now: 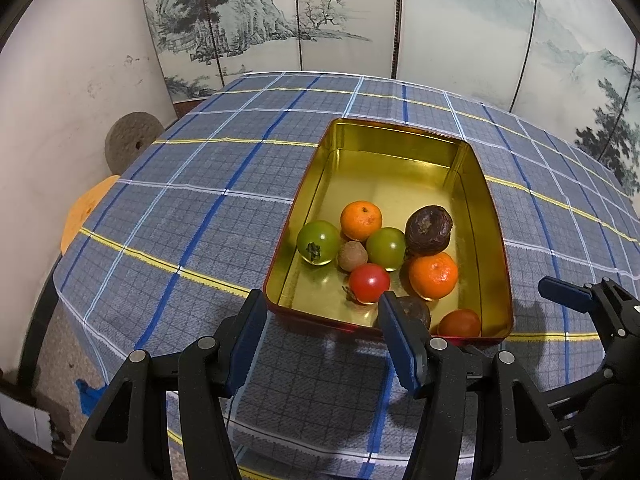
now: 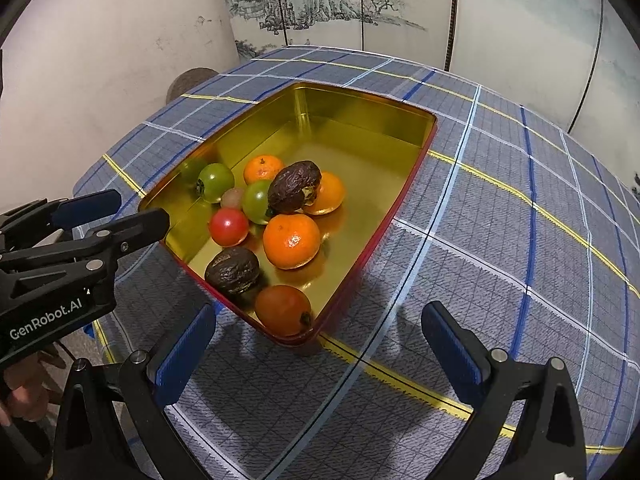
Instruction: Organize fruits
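A gold tin (image 1: pixel 394 125) (image 2: pixel 362 98) with red outer walls sits on the plaid cloth. Its near half holds several fruits: green tomatoes (image 1: pixel 318 242), oranges (image 1: pixel 433 276) (image 2: pixel 292 240), wrinkled dark fruits (image 1: pixel 429 229) (image 2: pixel 232 270), a red tomato (image 1: pixel 369 282) (image 2: pixel 228 227), a small brown fruit (image 1: pixel 352 256) and an orange-red tomato (image 2: pixel 283 310). My left gripper (image 1: pixel 326 344) (image 2: pixel 120 212) hovers at the tin's near rim, open and empty. My right gripper (image 2: pixel 320 356) (image 1: pixel 588 292) stands open and empty over the cloth by the tin's near corner.
A folding screen (image 1: pixel 320 20) with ink landscapes stands behind the table. A scuffed wall runs along the left, with a grey round disc (image 1: pixel 128 142) and an orange object (image 1: pixel 86 210) below the table's left edge. A hand (image 2: pixel 24 396) holds the left gripper.
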Available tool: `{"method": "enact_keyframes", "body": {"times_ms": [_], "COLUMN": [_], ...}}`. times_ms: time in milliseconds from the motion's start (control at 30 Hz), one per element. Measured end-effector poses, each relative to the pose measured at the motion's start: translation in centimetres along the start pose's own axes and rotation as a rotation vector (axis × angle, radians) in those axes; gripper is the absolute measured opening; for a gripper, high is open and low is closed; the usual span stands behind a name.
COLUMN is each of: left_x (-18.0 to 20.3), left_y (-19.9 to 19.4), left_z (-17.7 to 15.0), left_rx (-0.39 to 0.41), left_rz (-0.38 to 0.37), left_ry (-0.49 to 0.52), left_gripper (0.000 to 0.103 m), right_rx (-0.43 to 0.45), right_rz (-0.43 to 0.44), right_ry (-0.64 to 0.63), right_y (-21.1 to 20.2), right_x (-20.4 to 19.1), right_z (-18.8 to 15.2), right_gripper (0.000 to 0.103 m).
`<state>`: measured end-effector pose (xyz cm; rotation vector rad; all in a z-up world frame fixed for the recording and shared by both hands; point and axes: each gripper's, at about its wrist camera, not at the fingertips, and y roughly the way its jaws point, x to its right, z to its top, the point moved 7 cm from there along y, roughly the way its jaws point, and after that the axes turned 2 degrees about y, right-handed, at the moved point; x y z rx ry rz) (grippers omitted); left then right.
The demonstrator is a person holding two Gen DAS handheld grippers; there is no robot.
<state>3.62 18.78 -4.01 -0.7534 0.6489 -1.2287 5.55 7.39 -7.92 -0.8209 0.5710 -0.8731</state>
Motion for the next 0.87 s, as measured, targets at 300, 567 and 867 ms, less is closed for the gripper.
{"method": "enact_keyframes", "body": {"times_ms": [300,567,867], "left_x": [0.20,0.42,0.35], "left_y": [-0.01,0.17,0.19], "left_z": [-0.14,-0.18,-0.19], "left_rx": [0.001,-0.005,-0.005], "left_rz": [-0.002,-0.008,-0.003], "left_ry": [0.005,0.004,0.001], "left_gripper": [0.059,0.059,0.064], "right_rx": [-0.002,-0.004,-0.005], "right_rz": [-0.001,-0.002,-0.002], "right_ry": [0.000,0.000,0.000], "right_y": [0.10,0.08,0.11], "right_x": [-0.13,-0.07,-0.04], "right_z": [-0.02,-0.02,-0.04], "right_gripper": [0.102,0.102,0.102]}}
